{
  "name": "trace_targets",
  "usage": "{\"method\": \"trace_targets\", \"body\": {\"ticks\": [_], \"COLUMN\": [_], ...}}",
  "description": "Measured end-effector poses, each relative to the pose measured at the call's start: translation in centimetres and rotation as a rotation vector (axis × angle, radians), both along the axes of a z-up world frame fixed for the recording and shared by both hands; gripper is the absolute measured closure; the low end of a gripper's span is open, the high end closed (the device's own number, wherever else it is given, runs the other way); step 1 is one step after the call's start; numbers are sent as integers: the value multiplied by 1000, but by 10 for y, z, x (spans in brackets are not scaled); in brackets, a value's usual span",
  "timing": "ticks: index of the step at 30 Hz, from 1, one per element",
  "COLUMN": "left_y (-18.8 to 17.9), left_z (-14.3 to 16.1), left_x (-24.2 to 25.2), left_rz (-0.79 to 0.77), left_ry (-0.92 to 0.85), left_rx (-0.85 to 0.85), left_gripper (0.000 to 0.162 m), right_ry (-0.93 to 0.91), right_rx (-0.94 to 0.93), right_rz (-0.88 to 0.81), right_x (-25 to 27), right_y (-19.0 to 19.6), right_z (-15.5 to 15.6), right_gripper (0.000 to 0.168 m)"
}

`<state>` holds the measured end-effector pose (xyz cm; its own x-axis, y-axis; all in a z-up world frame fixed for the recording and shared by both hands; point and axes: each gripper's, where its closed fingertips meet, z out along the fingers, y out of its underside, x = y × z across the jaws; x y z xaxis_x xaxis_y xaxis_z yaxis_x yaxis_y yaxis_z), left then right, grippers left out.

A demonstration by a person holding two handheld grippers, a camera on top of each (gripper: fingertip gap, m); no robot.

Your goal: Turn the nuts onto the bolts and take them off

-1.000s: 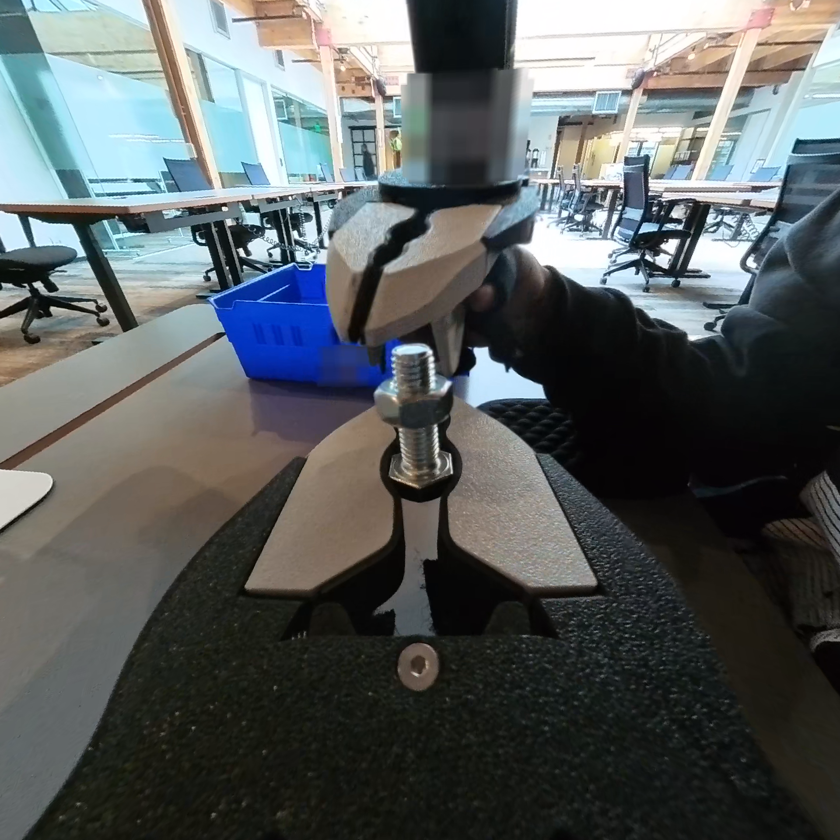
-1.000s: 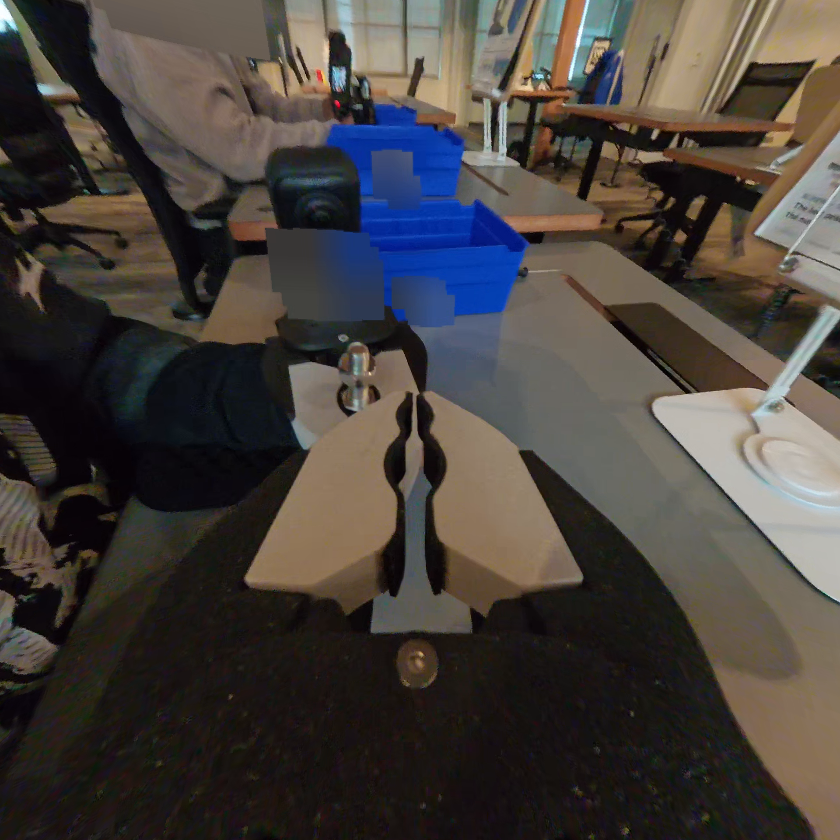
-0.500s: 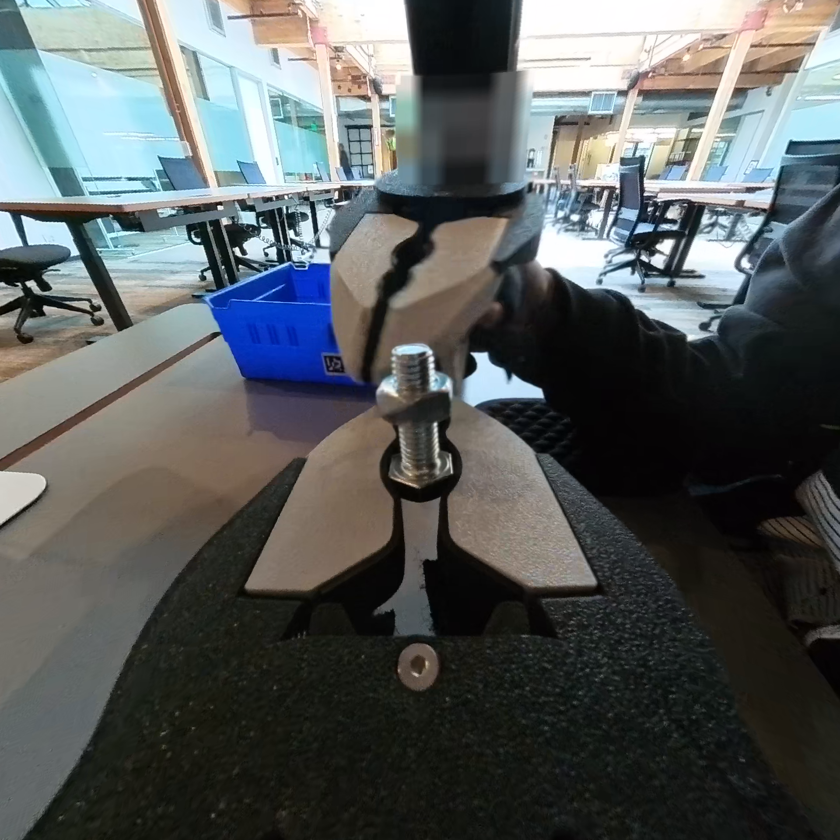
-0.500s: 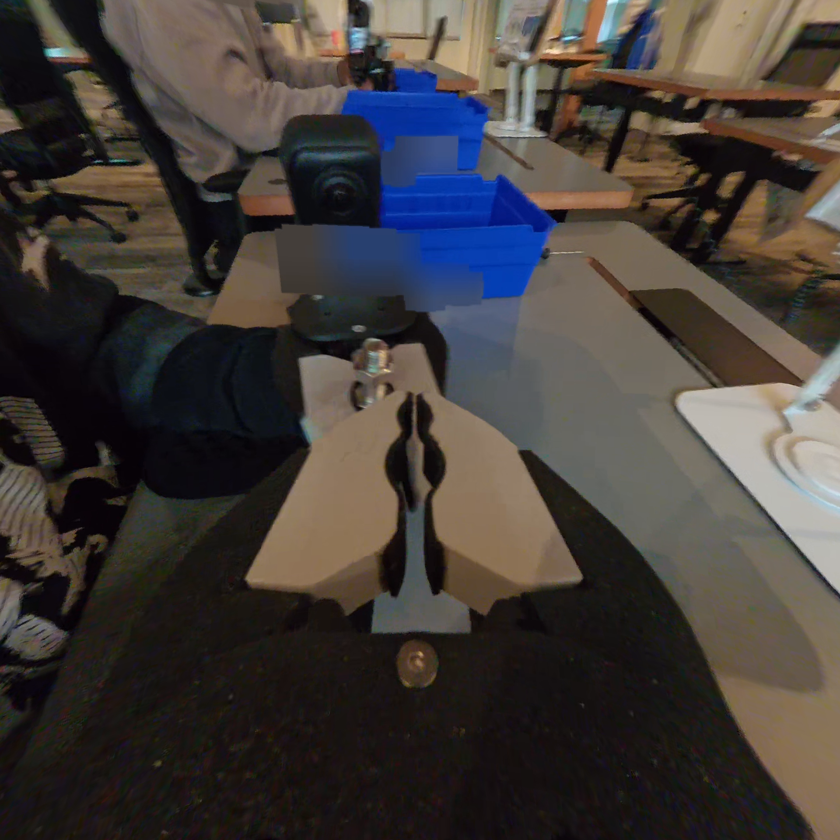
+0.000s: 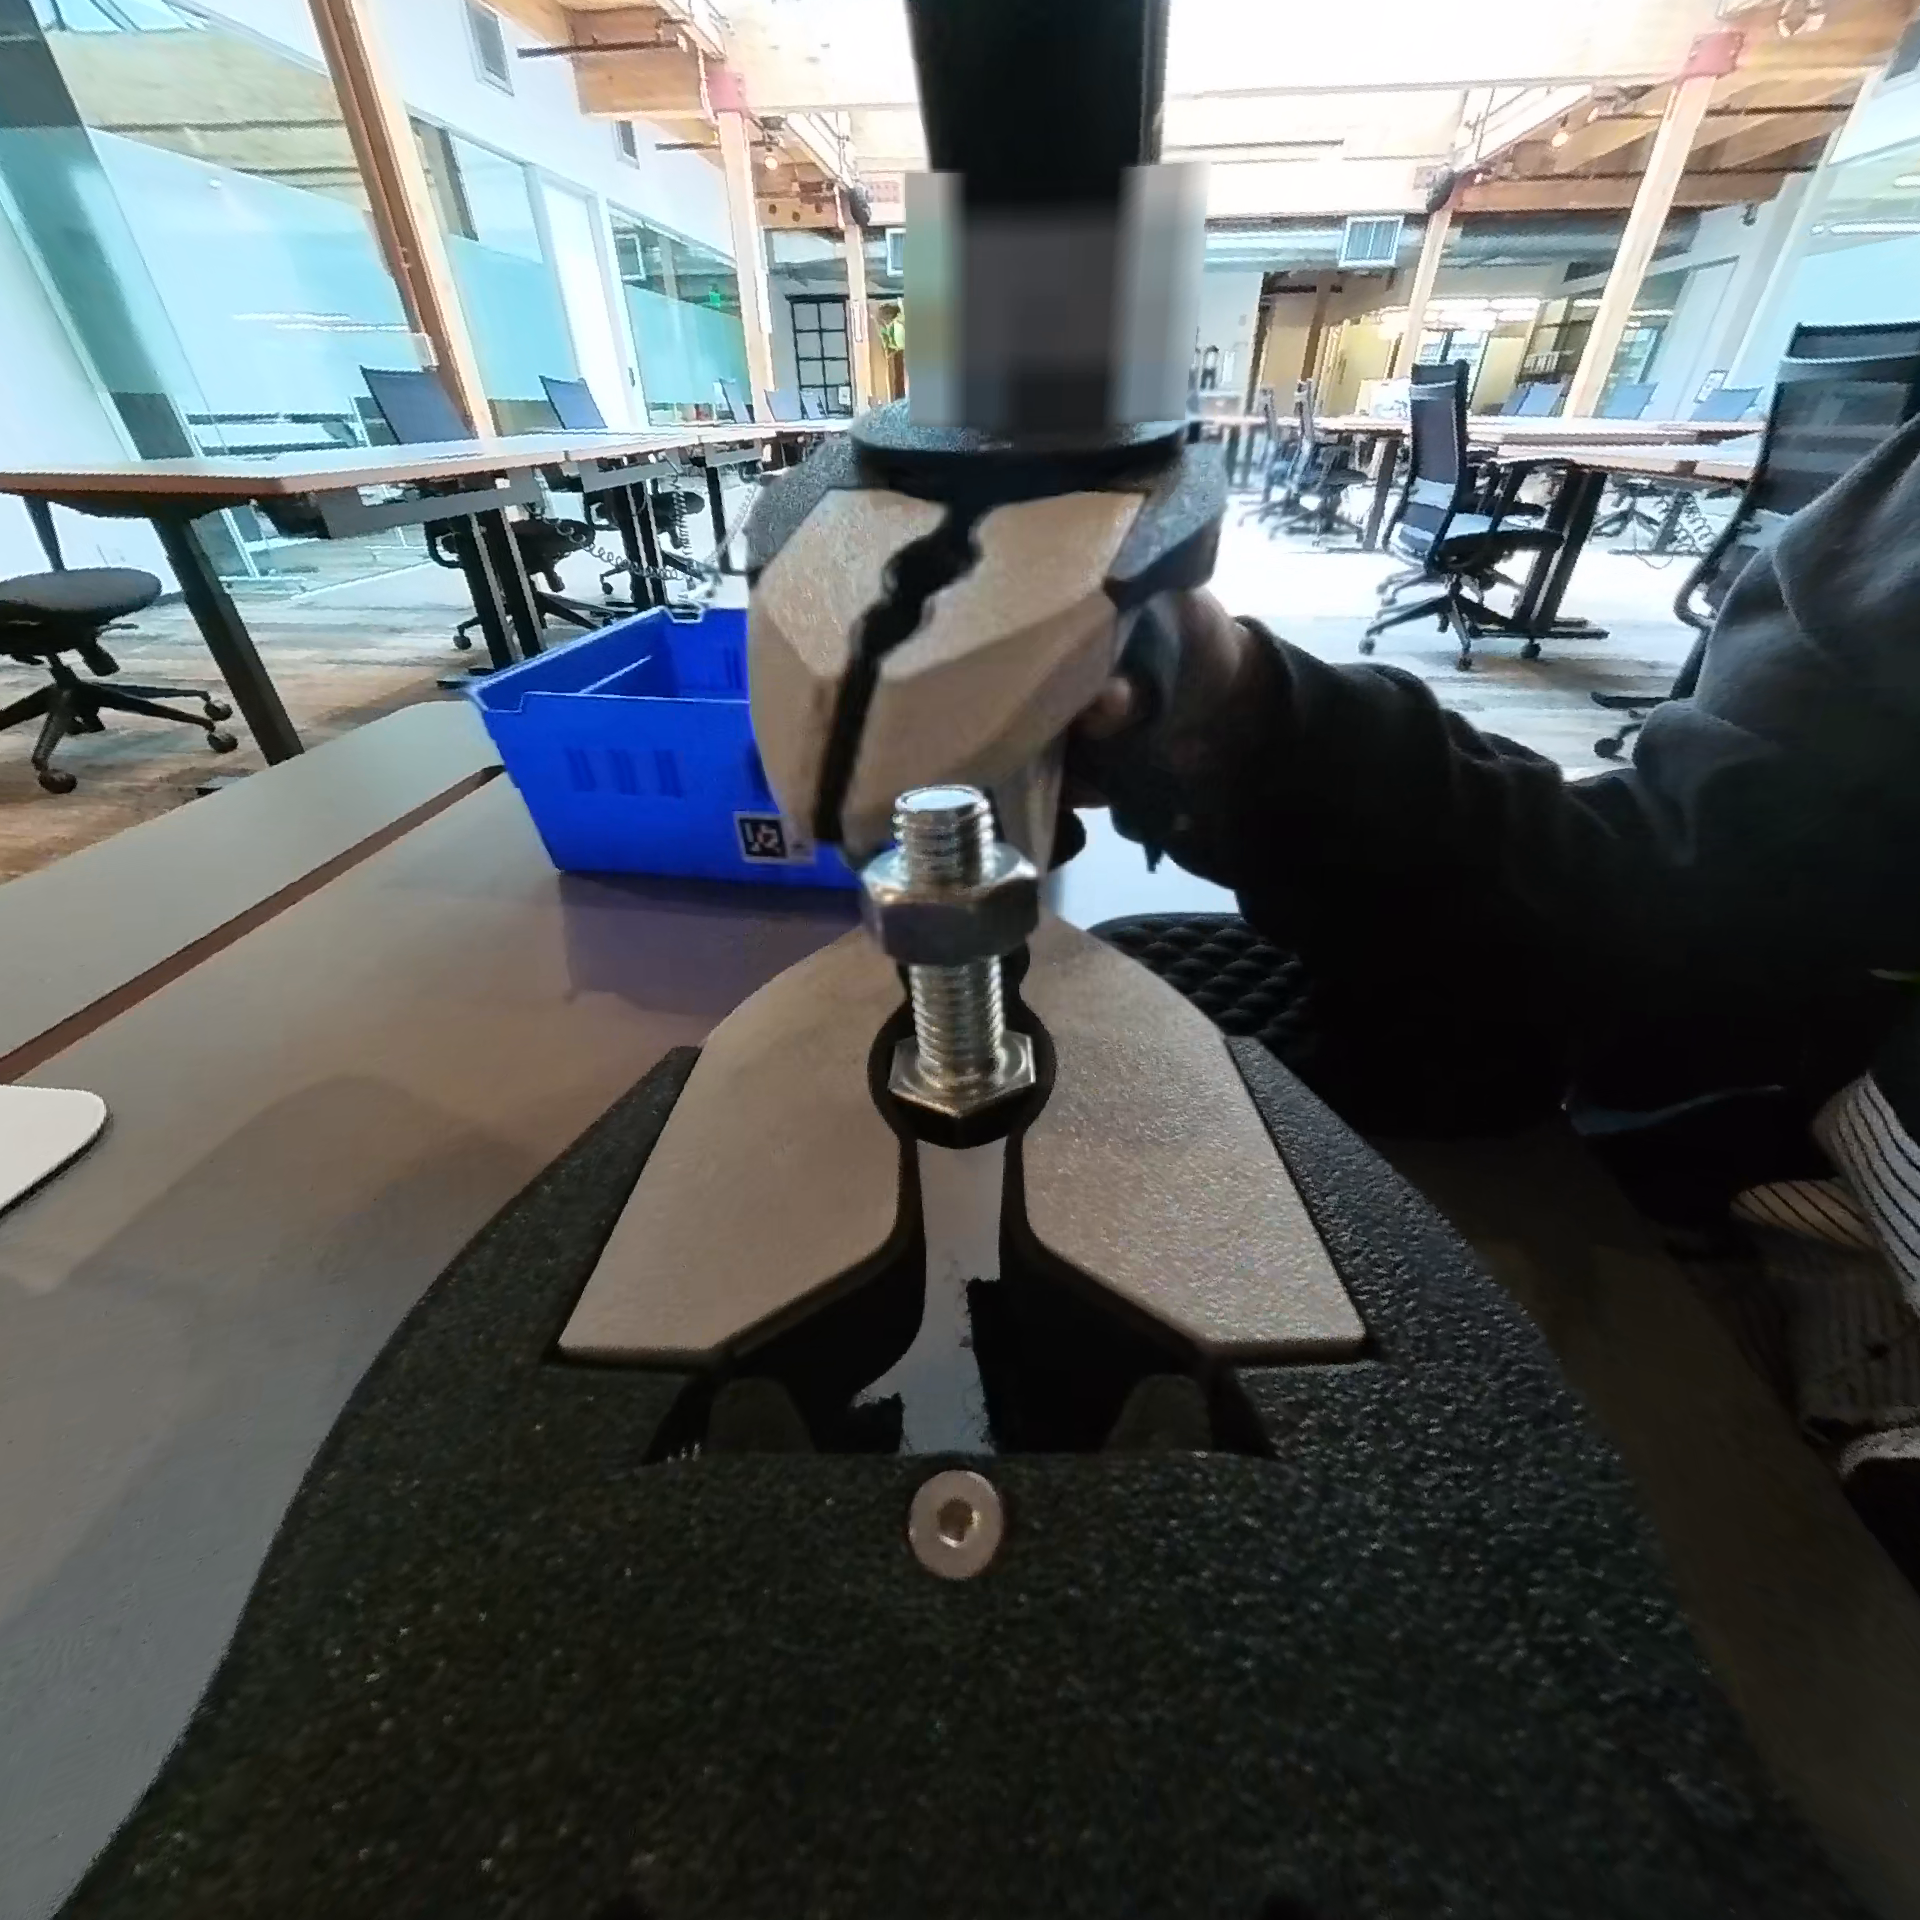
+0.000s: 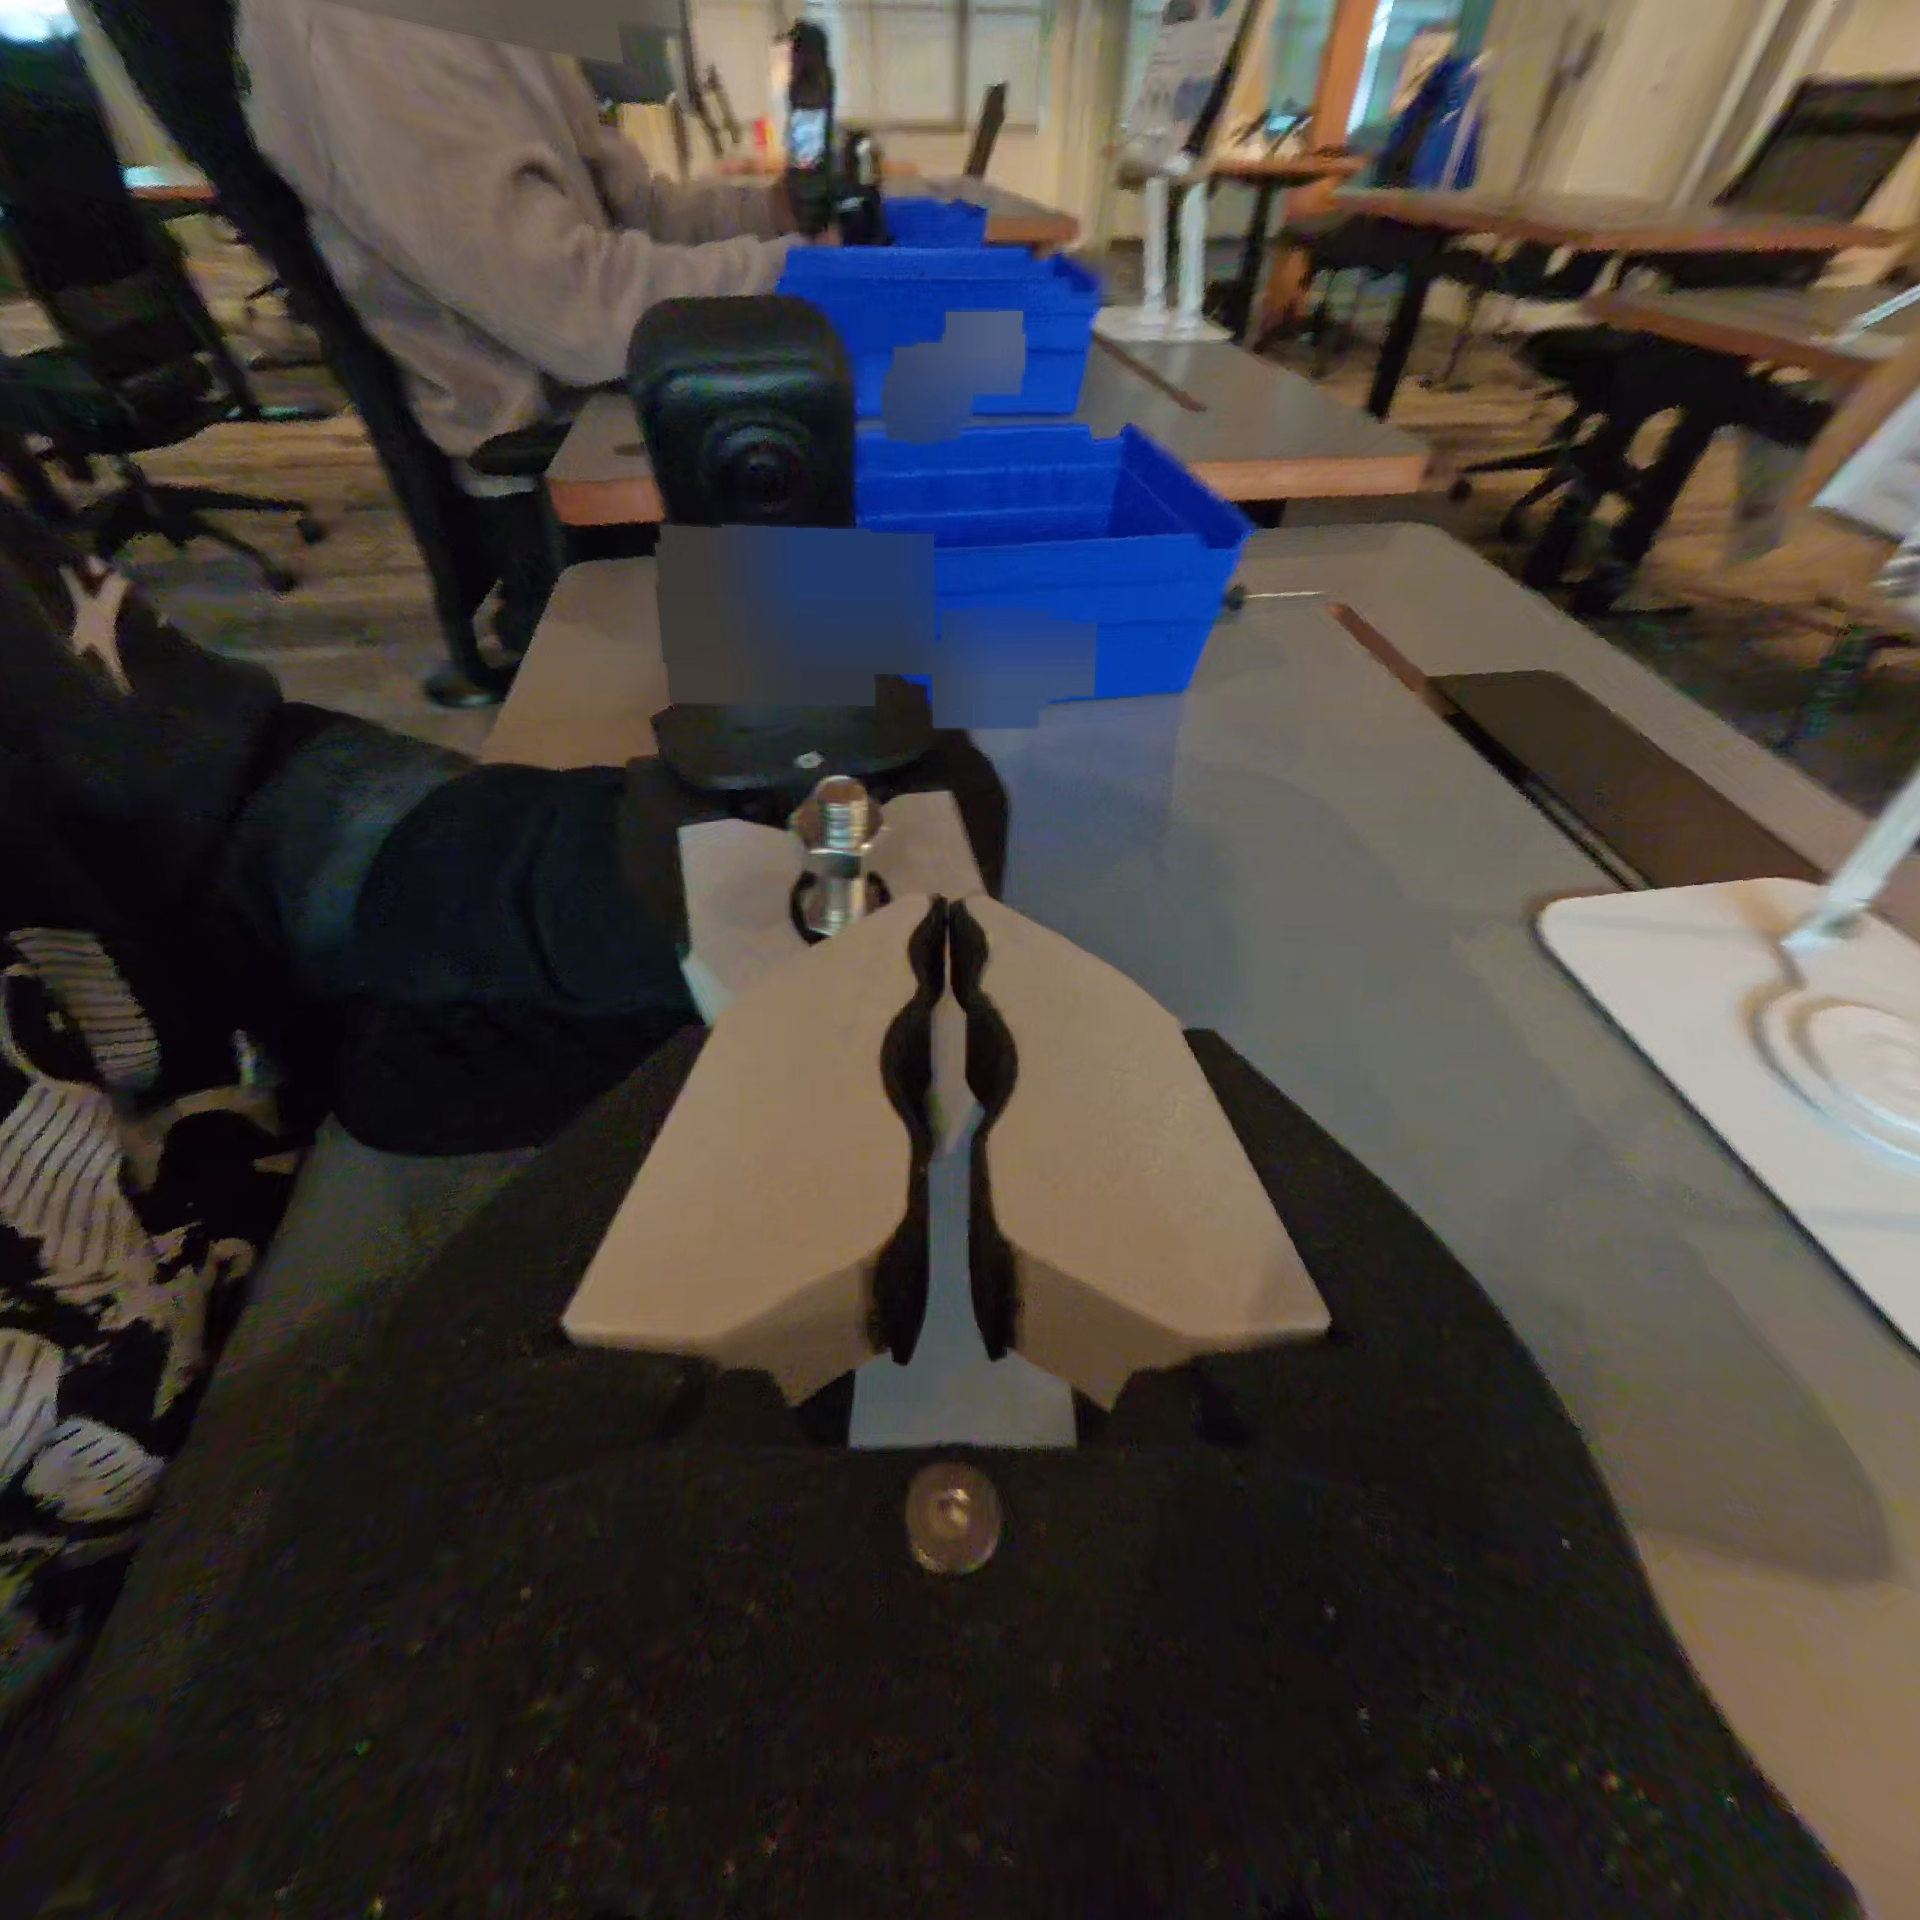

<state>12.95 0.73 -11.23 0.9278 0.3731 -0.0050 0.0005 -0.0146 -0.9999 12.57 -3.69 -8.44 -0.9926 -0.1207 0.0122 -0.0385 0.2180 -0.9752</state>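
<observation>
My left gripper [image 5: 958, 971] is shut on a silver bolt [image 5: 954, 1023], clamping its hex head in the finger notch so the threaded shaft stands upright. A hex nut [image 5: 948, 914] sits on the thread near the top, with a few turns of thread showing above it. My right gripper [image 6: 948, 912] is shut and empty. In the left wrist view the right gripper [image 5: 831, 821] hangs tilted just behind the bolt's top, tips down. In the right wrist view the bolt and nut [image 6: 837, 847] stand just beyond and left of my fingertips.
A blue bin [image 5: 623, 769] stands on the grey table [image 6: 1299, 883] behind the bolt. A white stand base [image 6: 1714, 1039] lies at the right. A person in a grey top [image 6: 468, 208] works at another table with more blue bins [image 6: 935, 281]. About 5 centimetres separates my left fingertips from my right.
The right gripper has dipped a little and drawn closer to the bolt's top, staying shut. The left gripper, bolt and nut have held still.
</observation>
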Motion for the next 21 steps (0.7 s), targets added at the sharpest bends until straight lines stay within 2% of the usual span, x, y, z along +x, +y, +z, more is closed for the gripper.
{"method": "trace_targets", "body": {"ticks": [3,6,7,9,15,16,17,19,21], "left_y": [0,2,2,2,2,1,1,1,2], "left_z": [-1,-2,-3,-3,-3,-3,-1,-1,-3], "left_x": [0,0,0,0,0,0,1,1,1], "left_rz": [3,-1,1,-1,-2,-1,-4,-1,-4], "left_ry": [-3,-4,-2,-1,-2,-3,-1,0,-2], "left_rx": [-7,-13,-18,-20,-19,-14,-6,-9,-13], "left_gripper": [150,150,154,154,154,150,150,150,150], "right_ry": [-18,-13,-7,-3,-13,0,22,22,-13], "right_rx": [-42,-28,-17,-12,-6,-2,-3,-32,-63], "right_rz": [16,62,72,72,70,57,10,-14,22], "right_x": [2,15,18,21,17,14,5,-2,5], "right_y": [4,-4,-8,-13,-9,-5,-1,4,3], "right_z": [8,6,4,2,1,1,1,6,11], "right_gripper": [167,145,140,137,144,151,167,168,159]}}
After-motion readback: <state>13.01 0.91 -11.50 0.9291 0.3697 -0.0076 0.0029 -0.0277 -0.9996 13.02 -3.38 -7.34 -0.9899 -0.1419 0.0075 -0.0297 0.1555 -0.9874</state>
